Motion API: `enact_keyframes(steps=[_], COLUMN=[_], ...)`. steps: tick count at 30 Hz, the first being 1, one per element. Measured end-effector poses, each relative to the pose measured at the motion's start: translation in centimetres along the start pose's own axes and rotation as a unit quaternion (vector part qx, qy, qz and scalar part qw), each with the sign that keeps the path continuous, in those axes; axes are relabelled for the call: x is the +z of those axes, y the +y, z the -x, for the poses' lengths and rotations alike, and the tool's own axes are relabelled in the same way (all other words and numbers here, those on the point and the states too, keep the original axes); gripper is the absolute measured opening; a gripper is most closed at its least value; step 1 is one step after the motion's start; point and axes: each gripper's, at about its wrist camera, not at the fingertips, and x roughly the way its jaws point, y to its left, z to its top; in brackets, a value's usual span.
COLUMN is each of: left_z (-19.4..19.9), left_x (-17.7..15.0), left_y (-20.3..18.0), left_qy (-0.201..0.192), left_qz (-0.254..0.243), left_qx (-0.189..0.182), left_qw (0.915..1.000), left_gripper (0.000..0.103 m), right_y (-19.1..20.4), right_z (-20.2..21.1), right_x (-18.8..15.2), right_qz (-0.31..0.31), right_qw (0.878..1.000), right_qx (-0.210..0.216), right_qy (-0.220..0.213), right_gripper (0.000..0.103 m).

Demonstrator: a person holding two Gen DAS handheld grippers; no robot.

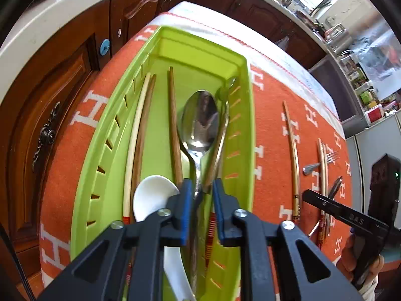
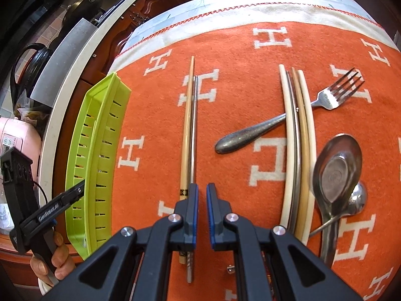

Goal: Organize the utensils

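**Chopstick pair lies just left of the right tongs**

On the orange H-patterned cloth (image 2: 250,50), the lime-green slotted plastic tray (image 1: 225,57) already holds the steel tablespoon (image 1: 199,120) between the left gripper (image 1: 203,188)'s slightly parted jaws. Nearer the loose cutlery, the right gripper (image 2: 202,193), nearly shut and empty, points along the pale wood-and-steel chopstick pair (image 2: 189,130), just left.

Spoons (image 1: 199,120) in tray (image 1: 82,188), fork (image 2: 288,118) under chopsticks (image 2: 298,150) beside.
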Motion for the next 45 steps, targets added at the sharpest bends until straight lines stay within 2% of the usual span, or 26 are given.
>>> enact_keyframes(steps=[2,7,11,19,30,33,35,37,41,45], left_z=[0.7,2.3,3.0,2.6,3.6,4.1,4.6,5.2,5.9,6.4], left_x=[-0.2,-0.2,-0.1,-0.7,-1.5,-1.9,-2.2,-2.5,-2.7,-2.7], left_y=[-0.6,-1.4,-1.3,-1.3,-1.5,-1.8,-2.0,-2.1,-1.9,-1.2], left_qy=[-0.012,-0.021,-0.028,-0.015,-0.021,-0.027,-0.033,-0.042,-0.051,-0.047], left_qz=[-0.014,-0.022,-0.023,-0.024,-0.037,-0.046,-0.054,-0.064,-0.074,-0.07], left_qx=[0.009,0.006,0.009,0.007,0.014,0.02,0.028,0.038,0.06,0.081], left_qw=[0.9998,0.9995,0.9993,0.9996,0.999,0.9984,0.9976,0.9963,0.9941,0.9931], left_gripper=[0.025,0.03,0.044,0.044,0.046,0.051,0.064,0.067,0.069,0.07], right_y=[0.0,0.4,1.0,2.6,4.7,4.0,3.2,2.5,2.2,4.8], right_z=[0.0,-0.2,-0.3,-0.9,-1.9,-1.7,-1.1,-0.4,1.7,2.9], right_x=[0.0,0.2,0.2,0.2,0.9,1.2,1.2,1.0,0.7,0.7], right_qz=[-0.001,0.007,0.02,0.052,0.091,0.062,0.033,0.01,-0.031,-0.033], right_qw=[1.0,1.0,1.0,0.998,0.991,0.994,0.996,0.998,0.999,0.996], right_qx=[0.003,-0.005,-0.017,-0.046,-0.101,-0.089,-0.082,-0.067,0.001,0.081], right_qy=[0.001,0.003,0.003,0.01,-0.009,-0.005,-0.009,-0.012,-0.019,-0.014], right_gripper=[0.007,0.007,0.007,0.008,0.007,0.005,0.005,0.005,0.005,0.005])
